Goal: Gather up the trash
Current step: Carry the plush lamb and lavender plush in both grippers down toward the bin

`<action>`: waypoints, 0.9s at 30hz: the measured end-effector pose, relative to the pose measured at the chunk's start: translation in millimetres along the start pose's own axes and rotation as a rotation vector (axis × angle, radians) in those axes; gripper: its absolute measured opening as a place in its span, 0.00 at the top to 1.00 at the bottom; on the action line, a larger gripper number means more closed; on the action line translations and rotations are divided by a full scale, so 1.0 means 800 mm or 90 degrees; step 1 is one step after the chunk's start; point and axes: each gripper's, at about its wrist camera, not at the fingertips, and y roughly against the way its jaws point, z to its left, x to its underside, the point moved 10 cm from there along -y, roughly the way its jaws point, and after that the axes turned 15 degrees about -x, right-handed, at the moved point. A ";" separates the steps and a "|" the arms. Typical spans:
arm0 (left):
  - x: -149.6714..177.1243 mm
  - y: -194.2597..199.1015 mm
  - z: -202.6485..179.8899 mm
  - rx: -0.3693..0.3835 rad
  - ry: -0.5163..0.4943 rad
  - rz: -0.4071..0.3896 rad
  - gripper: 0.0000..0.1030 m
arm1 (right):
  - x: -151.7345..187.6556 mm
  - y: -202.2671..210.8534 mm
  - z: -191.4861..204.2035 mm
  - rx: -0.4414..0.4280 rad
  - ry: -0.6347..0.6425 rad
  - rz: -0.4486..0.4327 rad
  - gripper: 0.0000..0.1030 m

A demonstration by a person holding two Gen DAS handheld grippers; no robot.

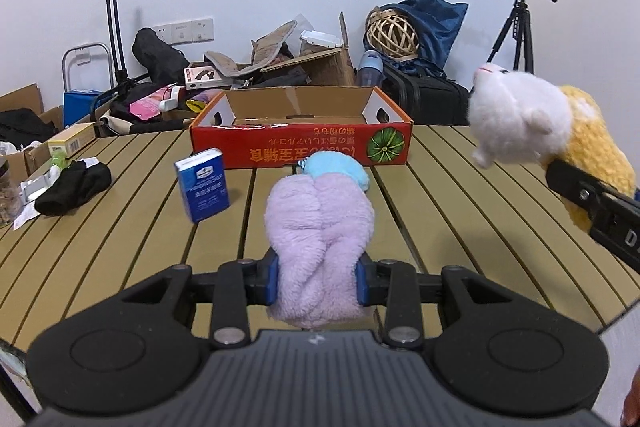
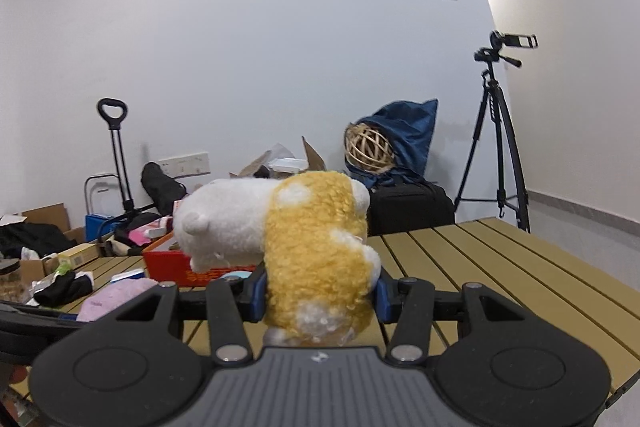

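My left gripper [image 1: 318,285] is shut on a lilac plush toy [image 1: 320,227] with a light blue part at its far end, held above the slatted table [image 1: 140,227]. My right gripper [image 2: 320,293] is shut on a white and yellow plush toy [image 2: 312,247]; the same white and yellow plush toy [image 1: 528,123] shows at the right of the left wrist view, with a finger of the right gripper under it. An open red cardboard box [image 1: 300,143] stands on the table beyond the lilac toy. A blue carton [image 1: 203,183] stands left of the toy.
Black socks [image 1: 74,187] and small boxes lie at the table's left edge. Behind the table are piled cardboard, bags, a woven ball [image 1: 392,35], a hand cart [image 1: 112,23] and a camera tripod [image 2: 496,143]. The table's right half [image 2: 500,267] shows bare slats.
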 end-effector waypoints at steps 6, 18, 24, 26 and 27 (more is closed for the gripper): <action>0.022 0.027 0.029 -0.008 -0.011 -0.008 0.66 | 0.011 0.027 0.028 -0.025 0.025 -0.008 0.53; 0.058 0.081 0.073 -0.006 -0.017 -0.020 0.66 | 0.053 0.084 0.077 -0.065 0.035 0.023 0.53; 0.079 0.103 0.086 0.003 -0.024 -0.025 0.66 | 0.084 0.105 0.096 -0.083 0.024 0.060 0.53; 0.088 0.109 0.091 0.005 -0.027 -0.025 0.66 | 0.094 0.111 0.102 -0.083 0.027 0.073 0.53; 0.092 0.111 0.094 0.006 -0.027 -0.025 0.66 | 0.099 0.114 0.104 -0.083 0.029 0.080 0.53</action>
